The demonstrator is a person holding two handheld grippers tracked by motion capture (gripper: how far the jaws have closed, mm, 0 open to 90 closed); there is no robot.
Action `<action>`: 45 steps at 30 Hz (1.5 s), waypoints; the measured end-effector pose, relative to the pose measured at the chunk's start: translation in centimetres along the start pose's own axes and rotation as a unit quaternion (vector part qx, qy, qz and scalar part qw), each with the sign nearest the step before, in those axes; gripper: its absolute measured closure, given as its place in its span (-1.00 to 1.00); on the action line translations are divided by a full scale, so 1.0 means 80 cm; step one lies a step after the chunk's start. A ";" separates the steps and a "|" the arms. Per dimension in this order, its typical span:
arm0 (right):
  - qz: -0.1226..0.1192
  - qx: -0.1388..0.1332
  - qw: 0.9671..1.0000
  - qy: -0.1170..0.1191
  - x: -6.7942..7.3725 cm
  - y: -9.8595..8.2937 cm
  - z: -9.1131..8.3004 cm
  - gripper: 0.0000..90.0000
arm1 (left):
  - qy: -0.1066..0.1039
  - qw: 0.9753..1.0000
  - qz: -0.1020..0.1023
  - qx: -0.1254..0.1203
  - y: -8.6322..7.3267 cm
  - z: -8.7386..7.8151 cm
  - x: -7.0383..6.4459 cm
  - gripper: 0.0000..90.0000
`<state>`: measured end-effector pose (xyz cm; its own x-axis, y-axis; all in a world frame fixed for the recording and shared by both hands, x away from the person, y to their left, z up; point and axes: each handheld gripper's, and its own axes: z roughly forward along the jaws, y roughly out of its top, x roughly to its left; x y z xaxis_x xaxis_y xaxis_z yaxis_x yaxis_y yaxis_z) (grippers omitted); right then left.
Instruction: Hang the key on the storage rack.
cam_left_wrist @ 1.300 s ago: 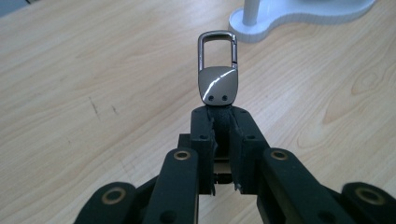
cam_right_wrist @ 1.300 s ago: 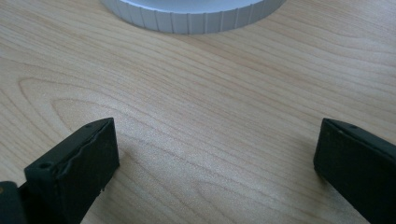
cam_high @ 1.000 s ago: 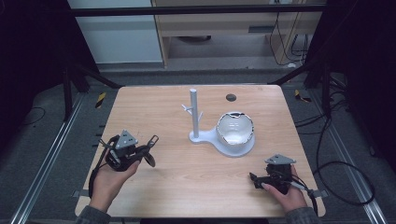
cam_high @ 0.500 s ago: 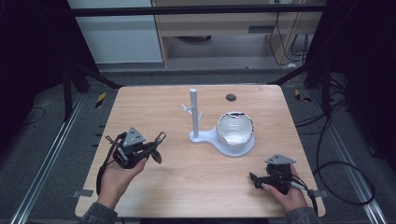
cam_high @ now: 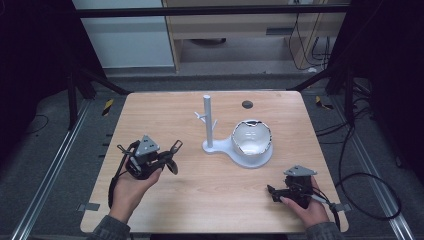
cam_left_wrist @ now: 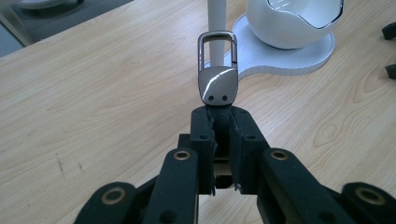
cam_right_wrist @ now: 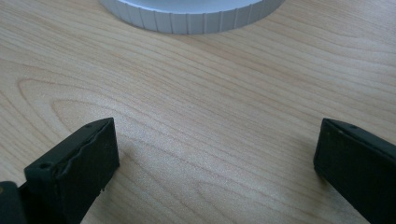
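Observation:
My left gripper (cam_left_wrist: 220, 119) is shut on the dark strap of a silver metal clasp (cam_left_wrist: 217, 84), whose loop stands up in front of the jaws. In the high view the left gripper (cam_high: 167, 157) hovers over the table's left half and points right at a white stand. The stand has a thin post (cam_high: 207, 122) with small pegs and a white bowl (cam_high: 251, 140) on one base. The post (cam_left_wrist: 215, 28) rises right behind the clasp's loop. My right gripper (cam_high: 274, 192) rests open near the front right of the table; bare wood lies between its jaws (cam_right_wrist: 215, 154).
The wooden table (cam_high: 165, 110) has a small dark hole (cam_high: 247, 104) near its far edge. The ribbed rim of the stand's base (cam_right_wrist: 196, 18) lies just ahead of the right gripper. Black frame bars and cables surround the table.
My left gripper has carried the clasp to the right, closer to the stand's post. The right gripper has stayed where it was.

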<state>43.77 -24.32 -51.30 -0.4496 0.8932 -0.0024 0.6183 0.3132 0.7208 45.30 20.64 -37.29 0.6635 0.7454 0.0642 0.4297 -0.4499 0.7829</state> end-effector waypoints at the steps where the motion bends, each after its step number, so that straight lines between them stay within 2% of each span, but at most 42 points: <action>1: 0.000 0.000 1.000 0.000 0.000 0.000 0.000 -0.99 | 0.000 1.000 0.000 0.000 0.000 0.000 0.000 0.79; 18: -0.002 0.000 1.000 0.000 0.000 0.000 0.000 -0.99 | -0.002 1.000 -0.012 -0.023 0.009 -0.004 -0.004 0.79; 21: -0.002 0.000 1.000 0.000 0.000 0.000 0.000 -0.99 | -0.001 1.000 -0.008 -0.027 0.012 -0.005 -0.004 0.79; 36: -0.002 0.000 1.000 0.000 0.000 0.000 0.000 -0.99 | -0.002 0.998 -0.007 -0.061 0.038 -0.003 -0.016 0.79; 45: -0.001 0.000 1.000 0.000 0.000 0.000 0.000 -0.99 | -0.005 0.996 -0.024 -0.082 0.056 0.001 -0.010 0.79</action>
<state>43.76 -24.30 -51.31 -0.4510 0.8925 -0.0040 0.6172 0.3151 0.7209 46.72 17.97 -33.88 0.6514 0.7585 0.0184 0.3560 -0.3270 0.8754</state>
